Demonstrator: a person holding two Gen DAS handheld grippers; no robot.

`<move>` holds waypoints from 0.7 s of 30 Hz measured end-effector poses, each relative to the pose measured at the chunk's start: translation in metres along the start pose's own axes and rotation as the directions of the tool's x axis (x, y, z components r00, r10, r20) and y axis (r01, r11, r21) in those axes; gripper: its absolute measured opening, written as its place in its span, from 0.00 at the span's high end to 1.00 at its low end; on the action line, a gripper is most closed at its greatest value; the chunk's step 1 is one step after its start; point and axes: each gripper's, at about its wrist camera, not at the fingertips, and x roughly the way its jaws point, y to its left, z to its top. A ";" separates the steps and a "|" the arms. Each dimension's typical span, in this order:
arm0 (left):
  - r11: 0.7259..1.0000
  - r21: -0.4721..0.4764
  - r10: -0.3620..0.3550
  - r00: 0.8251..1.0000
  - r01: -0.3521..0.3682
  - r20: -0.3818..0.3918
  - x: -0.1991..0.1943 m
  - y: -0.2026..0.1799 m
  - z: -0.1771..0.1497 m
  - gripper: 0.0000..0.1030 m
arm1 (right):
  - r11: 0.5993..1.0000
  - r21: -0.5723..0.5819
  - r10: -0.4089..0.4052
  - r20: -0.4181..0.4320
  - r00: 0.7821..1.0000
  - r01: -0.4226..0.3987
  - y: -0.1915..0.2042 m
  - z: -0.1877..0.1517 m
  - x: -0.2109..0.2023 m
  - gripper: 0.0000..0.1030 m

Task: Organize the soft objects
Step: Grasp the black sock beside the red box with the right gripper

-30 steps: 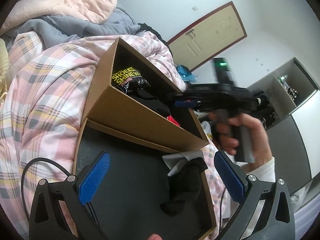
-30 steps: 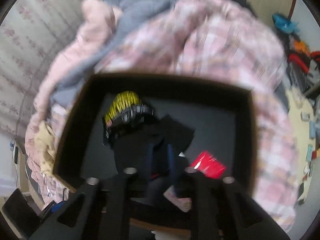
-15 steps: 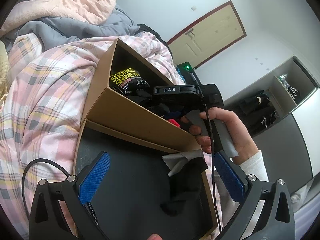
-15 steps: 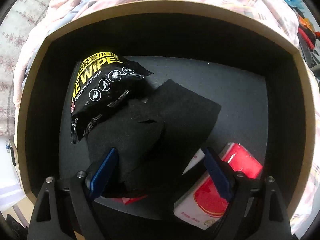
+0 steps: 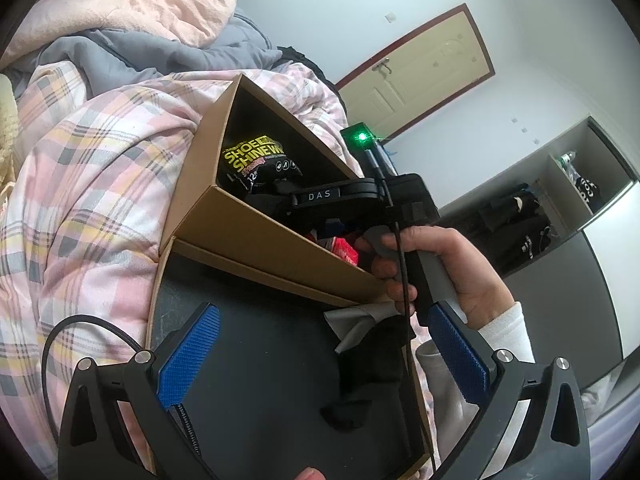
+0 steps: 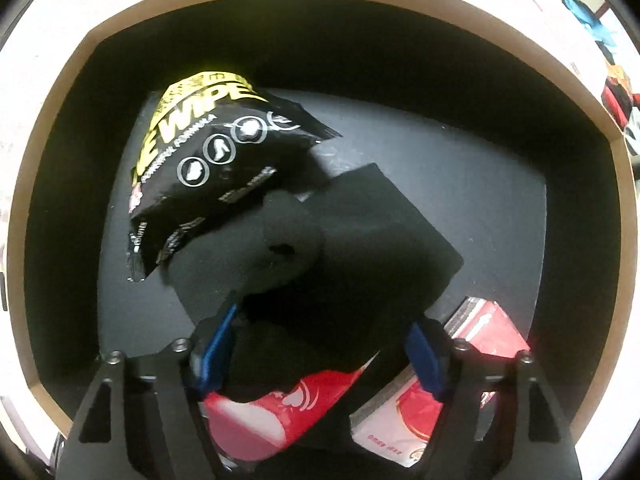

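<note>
A brown cardboard box (image 5: 260, 240) stands on the bed; its rim (image 6: 120, 20) fills the right wrist view. Inside lie a black and yellow shoe-wipes pack (image 6: 216, 164), black soft cloth pieces (image 6: 360, 248) and red and white packets (image 6: 472, 384). My right gripper (image 6: 320, 344) is open deep inside the box, its fingers on either side of the black cloth. In the left wrist view the right gripper (image 5: 332, 216) reaches into the box. My left gripper (image 5: 324, 360) is open and empty above the box lid (image 5: 256, 376), which holds a black sock (image 5: 372, 368) and a grey cloth (image 5: 356, 320).
A pink plaid duvet (image 5: 80, 200) lies under the box, with grey and peach blankets (image 5: 140, 20) behind. A door (image 5: 424, 68) and open shelves with clothes (image 5: 540, 208) are at the right.
My right gripper has gone down into the box and opened, and now straddles the black cloth. My left gripper has held still.
</note>
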 end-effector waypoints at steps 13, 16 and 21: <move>1.000 -0.004 0.004 1.000 -0.004 0.016 -0.003 0.002 0.001 0.00 | 0.993 0.088 0.061 0.155 0.986 -0.076 -0.022 -0.020 -0.025 0.53; 1.000 -0.004 0.006 1.000 -0.006 0.014 -0.002 0.002 0.000 0.00 | 0.988 0.098 0.100 0.209 0.973 -0.122 -0.032 -0.030 -0.041 0.53; 1.000 -0.006 0.012 1.000 -0.011 0.009 0.000 0.003 0.000 0.00 | 0.976 0.074 0.169 0.319 0.933 -0.202 -0.041 -0.060 -0.073 0.53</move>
